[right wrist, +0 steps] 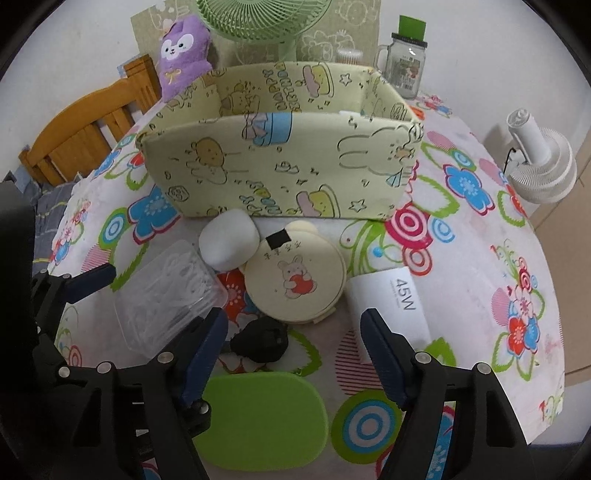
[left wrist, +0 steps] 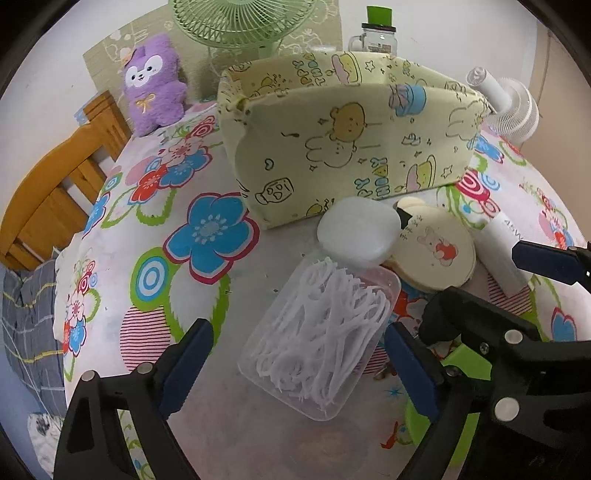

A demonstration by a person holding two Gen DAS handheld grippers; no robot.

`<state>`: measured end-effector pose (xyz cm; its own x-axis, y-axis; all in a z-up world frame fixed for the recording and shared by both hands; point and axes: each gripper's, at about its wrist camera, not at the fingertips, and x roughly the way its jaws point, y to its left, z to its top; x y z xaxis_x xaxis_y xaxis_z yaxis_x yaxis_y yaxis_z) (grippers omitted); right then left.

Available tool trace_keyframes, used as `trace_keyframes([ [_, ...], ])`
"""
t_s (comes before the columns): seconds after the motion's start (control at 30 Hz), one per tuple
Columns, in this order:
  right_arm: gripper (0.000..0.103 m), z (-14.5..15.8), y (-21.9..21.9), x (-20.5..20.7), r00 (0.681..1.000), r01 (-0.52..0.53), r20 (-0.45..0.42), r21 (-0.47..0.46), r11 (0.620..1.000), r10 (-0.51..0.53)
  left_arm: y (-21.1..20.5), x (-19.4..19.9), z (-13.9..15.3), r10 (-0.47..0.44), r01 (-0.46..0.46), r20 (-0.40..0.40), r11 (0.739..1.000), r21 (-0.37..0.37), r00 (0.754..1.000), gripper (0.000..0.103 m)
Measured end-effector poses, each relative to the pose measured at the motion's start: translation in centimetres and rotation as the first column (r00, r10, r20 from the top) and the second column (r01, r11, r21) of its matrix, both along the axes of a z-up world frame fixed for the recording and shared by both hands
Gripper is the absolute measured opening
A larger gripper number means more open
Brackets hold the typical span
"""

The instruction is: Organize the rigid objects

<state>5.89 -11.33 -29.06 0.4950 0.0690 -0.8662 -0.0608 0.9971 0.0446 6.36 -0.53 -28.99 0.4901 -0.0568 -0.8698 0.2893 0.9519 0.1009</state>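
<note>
A clear plastic box of white floss picks (left wrist: 321, 332) lies on the flowered tablecloth between the fingers of my left gripper (left wrist: 298, 329). The jaws are open: there is a gap on the left, and the right pad is close beside the box. My right gripper (right wrist: 293, 317) hangs open over a small black object (right wrist: 262, 339) and a green oval piece (right wrist: 258, 417), just below a round cream compact (right wrist: 295, 284). A white charger marked 45W (right wrist: 391, 306) lies outside its right finger. A white rounded case (right wrist: 229, 243) sits by the pale yellow fabric bin (right wrist: 280, 166).
Behind the bin stand a purple plush toy (left wrist: 153, 85), a green fan (left wrist: 240, 22) and a glass jar with a green cap (right wrist: 406, 62). A small white fan (right wrist: 543, 166) is at the right. A wooden chair (left wrist: 48, 199) stands past the table's left edge.
</note>
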Motion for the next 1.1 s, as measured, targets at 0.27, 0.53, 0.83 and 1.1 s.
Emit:
trace_keyframes([
  [0.27, 0.077, -0.5, -0.1, 0.2, 1.000, 0.022, -0.015, 0.032, 0.999, -0.022, -0.4, 0.1, -0.5, -0.012, 0.011, -0.017, 0.999, -0.040, 1.000, 0.078],
  [0.53, 0.077, -0.9, 0.1, 0.3, 0.999, 0.025, -0.032, 0.034, 0.999, -0.024, 0.6, -0.2, -0.3, 0.041, -0.042, -0.027, 0.999, -0.031, 0.999, 0.070],
  [0.83, 0.062, -2.6, 0.8, 0.2, 0.997, 0.035, -0.072, 0.037, 0.999, -0.033, 1.0, -1.7, -0.3, 0.070, -0.069, -0.016, 0.997, 0.022, 0.997, 0.069],
  [1.1, 0.037, -2.4, 2.2, 0.3, 0.999, 0.015, -0.037, 0.012, 1.000, -0.014, 1.3, -1.6, -0.3, 0.109, -0.109, -0.018, 0.994, 0.018, 0.994, 0.069],
])
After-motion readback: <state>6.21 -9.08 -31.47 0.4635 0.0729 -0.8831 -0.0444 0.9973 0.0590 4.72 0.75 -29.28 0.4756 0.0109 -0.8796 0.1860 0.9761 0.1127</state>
